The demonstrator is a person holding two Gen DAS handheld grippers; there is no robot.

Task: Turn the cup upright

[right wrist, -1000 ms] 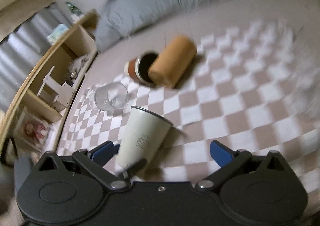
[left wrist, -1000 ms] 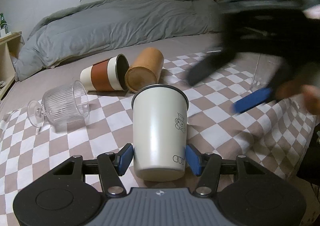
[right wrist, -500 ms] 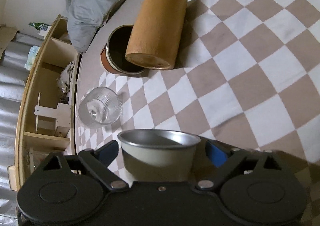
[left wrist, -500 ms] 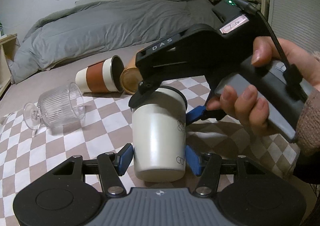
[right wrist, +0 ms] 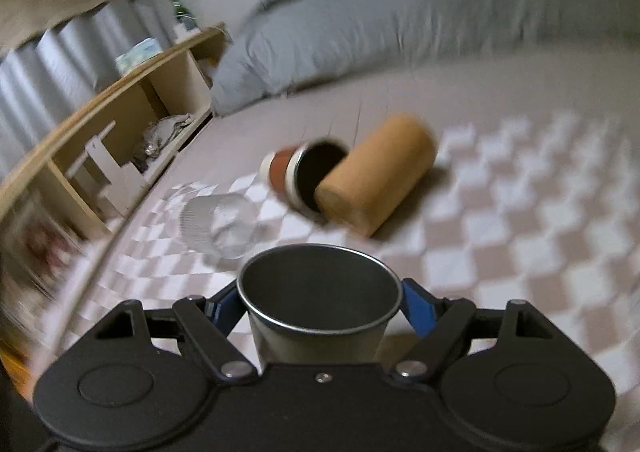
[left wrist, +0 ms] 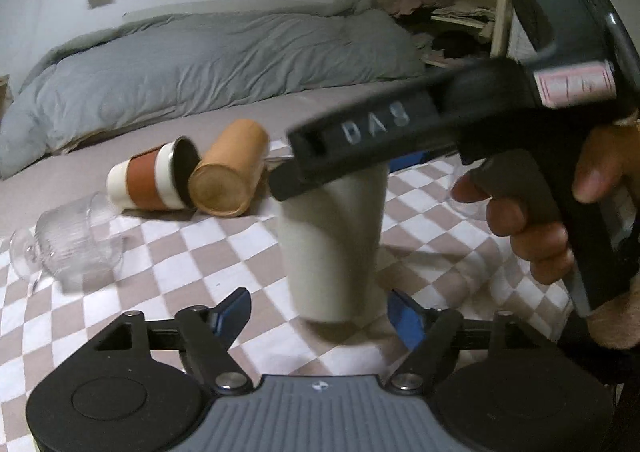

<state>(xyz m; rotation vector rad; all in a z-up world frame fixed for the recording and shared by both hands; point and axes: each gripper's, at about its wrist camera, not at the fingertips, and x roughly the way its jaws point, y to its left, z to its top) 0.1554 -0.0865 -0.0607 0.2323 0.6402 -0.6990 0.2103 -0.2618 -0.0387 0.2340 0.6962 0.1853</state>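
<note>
A cream metal cup [left wrist: 334,244] stands upright, mouth up, over the checkered cloth [left wrist: 168,252]. My right gripper [right wrist: 320,308] is shut on the cup [right wrist: 320,312] near its rim; its blue pads press both sides. In the left wrist view the right gripper's black body [left wrist: 420,132] crosses over the cup's top. My left gripper [left wrist: 318,310] is open, its blue fingertips apart on either side of the cup's base, not touching it.
A brown-banded white cup [left wrist: 154,182], a tan cylinder cup [left wrist: 228,176] and a ribbed glass goblet [left wrist: 72,244] lie on their sides at the back left. A grey duvet [left wrist: 200,64] lies behind. Wooden shelves [right wrist: 100,124] stand at the left.
My left gripper has opened and let go of the cream cup. My right gripper came down over the cup and closed on its rim; it now holds the cup.
</note>
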